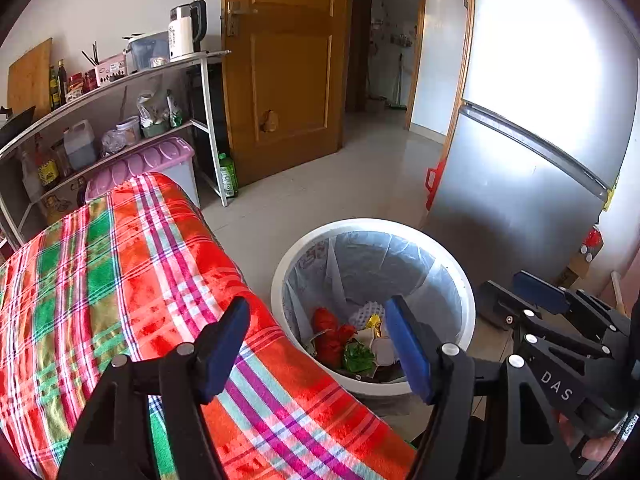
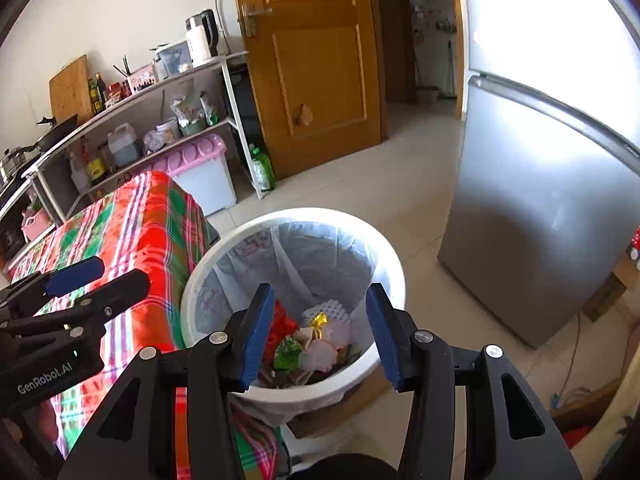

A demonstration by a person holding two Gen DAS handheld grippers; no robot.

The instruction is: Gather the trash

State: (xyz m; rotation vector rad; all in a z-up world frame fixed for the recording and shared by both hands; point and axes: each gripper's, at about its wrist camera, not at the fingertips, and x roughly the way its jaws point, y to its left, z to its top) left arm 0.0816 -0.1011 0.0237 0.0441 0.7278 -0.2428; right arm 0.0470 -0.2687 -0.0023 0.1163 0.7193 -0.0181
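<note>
1. Trash (image 2: 308,344) lay at the bottom of a white bin (image 2: 392,264) lined with a pale plastic bag (image 2: 320,256): a red wrapper (image 1: 328,332), a green wrapper (image 1: 357,356), a gold scrap (image 2: 320,320), a white foam net (image 2: 328,309) and some pale paper pieces.
2. The bin stood on the tiled floor (image 1: 360,176), just to the right of a table covered by a red, green and pink plaid cloth (image 1: 120,280).
3. The left claw (image 1: 316,344) hung over the near corner of the cloth, its blue pads (image 1: 408,352) standing wide apart with nothing between them; the right-hand pad overlapped the bin's opening in its own view.
4. The right claw (image 2: 316,334) hung above the near side of the bin, pointing down into it, jaws parted and empty, the trash showing through the gap.
5. The two claws were near each other, side by side, each visible at the edge of the other's view.
6. A grey fridge (image 2: 540,200) stood to the right of the bin, apart from it.
7. Far left, a shelf unit (image 1: 120,120) held bottles, jars and a white kettle (image 1: 182,34); a pink-lidded box (image 2: 200,160) sat below it.
8. A green bottle (image 2: 262,170) stood on the floor by the shelf's leg, next to a brown wooden door (image 2: 312,60).
</note>
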